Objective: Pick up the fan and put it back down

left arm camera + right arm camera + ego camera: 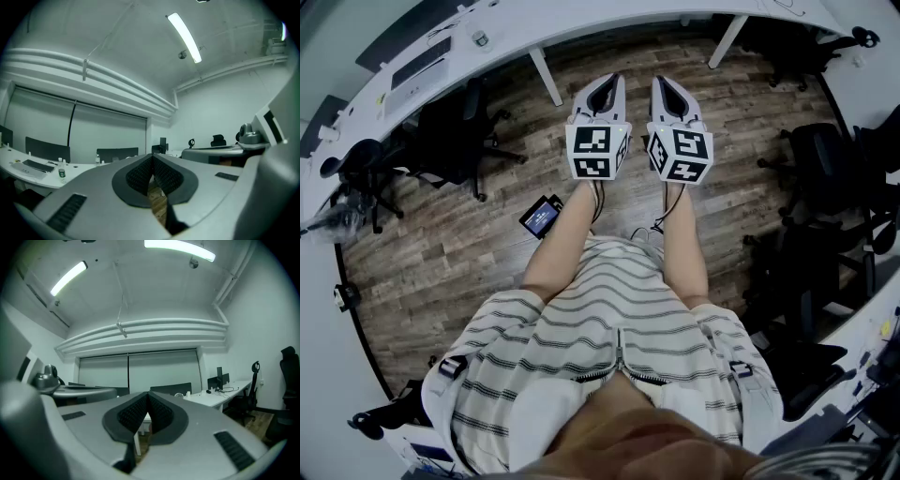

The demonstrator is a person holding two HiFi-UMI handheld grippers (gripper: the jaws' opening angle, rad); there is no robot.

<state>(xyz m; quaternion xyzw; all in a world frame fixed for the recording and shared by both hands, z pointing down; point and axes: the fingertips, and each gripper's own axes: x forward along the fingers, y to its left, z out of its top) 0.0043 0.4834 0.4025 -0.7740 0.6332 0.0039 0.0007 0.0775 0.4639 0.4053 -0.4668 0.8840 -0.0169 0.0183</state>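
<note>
The left gripper [605, 81] is held out level over the wooden floor [469, 248], short of the front edge of the curved white desk [609, 19]. In its own view the ribbed dark pads [139, 177] meet at the tips, so the jaws are fully closed with nothing between them; only floorboards show through the gap nearer the camera. The right gripper [667, 82] is just beside it, parallel and also level. Its pads [132, 414] likewise come together at the tips, closed on nothing, with a white desk leg showing behind the gap. Neither gripper touches the desk or anything on it, and the two marker cubes sit side by side without touching. The fan cannot be picked out for certain in any view. A small round object [480, 38] stands near the desk's front edge, just beside a keyboard [422, 62], but it is too small to identify. In the left gripper view, a small bottle [61, 172] with a dark label stands upright near the desk's front edge, close to the keyboard, and a second bottle [97, 160] stands further along the desk; what is in them cannot be told. A small dark device [542, 216] with a blue face lies on the floor near the person's left forearm.
</note>
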